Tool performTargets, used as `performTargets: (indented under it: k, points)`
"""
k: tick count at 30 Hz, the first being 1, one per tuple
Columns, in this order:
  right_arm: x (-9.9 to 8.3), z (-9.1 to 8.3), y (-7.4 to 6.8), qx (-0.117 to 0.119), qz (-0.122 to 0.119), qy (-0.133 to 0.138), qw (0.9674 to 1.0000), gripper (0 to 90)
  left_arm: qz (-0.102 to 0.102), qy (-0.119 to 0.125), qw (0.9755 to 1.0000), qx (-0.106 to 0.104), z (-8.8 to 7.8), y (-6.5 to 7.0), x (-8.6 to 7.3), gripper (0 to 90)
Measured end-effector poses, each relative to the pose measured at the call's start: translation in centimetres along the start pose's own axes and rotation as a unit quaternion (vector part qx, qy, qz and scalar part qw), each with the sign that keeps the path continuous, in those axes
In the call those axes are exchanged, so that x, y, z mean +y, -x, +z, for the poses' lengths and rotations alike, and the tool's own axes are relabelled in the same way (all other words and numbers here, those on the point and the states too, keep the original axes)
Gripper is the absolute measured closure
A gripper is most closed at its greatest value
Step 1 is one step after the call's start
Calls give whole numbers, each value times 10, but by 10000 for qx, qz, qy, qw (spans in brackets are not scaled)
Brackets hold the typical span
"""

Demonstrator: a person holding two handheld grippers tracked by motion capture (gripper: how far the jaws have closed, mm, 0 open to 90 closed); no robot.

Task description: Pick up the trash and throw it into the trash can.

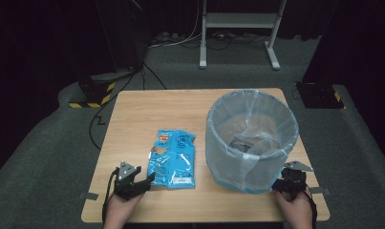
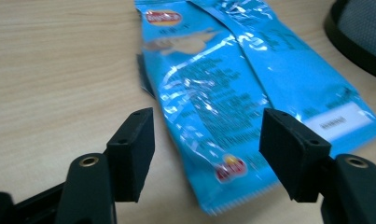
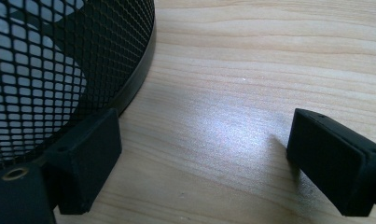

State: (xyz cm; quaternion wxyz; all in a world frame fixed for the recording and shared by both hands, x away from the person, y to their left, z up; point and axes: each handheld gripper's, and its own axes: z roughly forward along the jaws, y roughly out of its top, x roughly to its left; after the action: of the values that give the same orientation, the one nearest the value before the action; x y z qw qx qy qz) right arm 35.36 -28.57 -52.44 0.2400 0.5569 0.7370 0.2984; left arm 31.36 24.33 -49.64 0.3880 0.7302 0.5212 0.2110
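Note:
A blue crisp packet (image 1: pixel 175 158) lies flat on the wooden table (image 1: pixel 147 109), left of a mesh bin (image 1: pixel 251 140) lined with a pale blue bag. My left gripper (image 1: pixel 141 182) rests at the packet's near left corner, open. In the left gripper view the packet (image 2: pixel 237 88) lies between and just beyond the jaws of the left gripper (image 2: pixel 208 140). My right gripper (image 1: pixel 282 183) sits at the bin's near right foot, open. In the right gripper view the black mesh wall of the bin (image 3: pixel 59 70) stands just left of the right gripper (image 3: pixel 204 158).
The bin holds some dark rubbish at its bottom. Beyond the table stand a white metal frame (image 1: pixel 238 28), cables on the grey floor and black-and-yellow striped bases (image 1: pixel 92 93). A small grey tab (image 1: pixel 89 195) sticks out at the table's near left edge.

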Motion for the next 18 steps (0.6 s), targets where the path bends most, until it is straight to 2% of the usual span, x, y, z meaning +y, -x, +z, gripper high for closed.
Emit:
performTargets:
  k: [3,4,6,7,8,9,12,15,16,18]
  points:
    - [0,0,0,0,1,0,10000,95,1,-115,9999,-53,20,-11,12,310]
    - [0,0,0,0,1,0,10000,95,1,-115,9999,-53,20,-11,12,308]
    - [0,0,0,1,-2,-1,10000,95,-104,-309,9994,-100,38,-18,13,305]
    - [0,0,0,0,0,0,10000,95,-219,-340,9991,-99,43,-18,13,305]
    - [0,0,0,0,-1,1,10000,95,-219,-340,9991,-99,43,-18,13,305]
    - [0,0,0,0,0,1,10000,95,-115,-460,9988,-99,51,-21,15,302]
    - [0,0,0,0,0,0,10000,95,-139,-479,9986,-169,55,-22,17,310]
    - [0,0,0,-9,-3,3,10000,96,-18,-571,9982,-174,57,-18,18,472]
    - [0,0,0,-9,-3,3,10000,96,-41,-581,9981,-176,57,-16,17,472]
    - [0,0,-1,-19,12,-6,10000,97,-51,-569,9982,-190,55,-12,15,535]
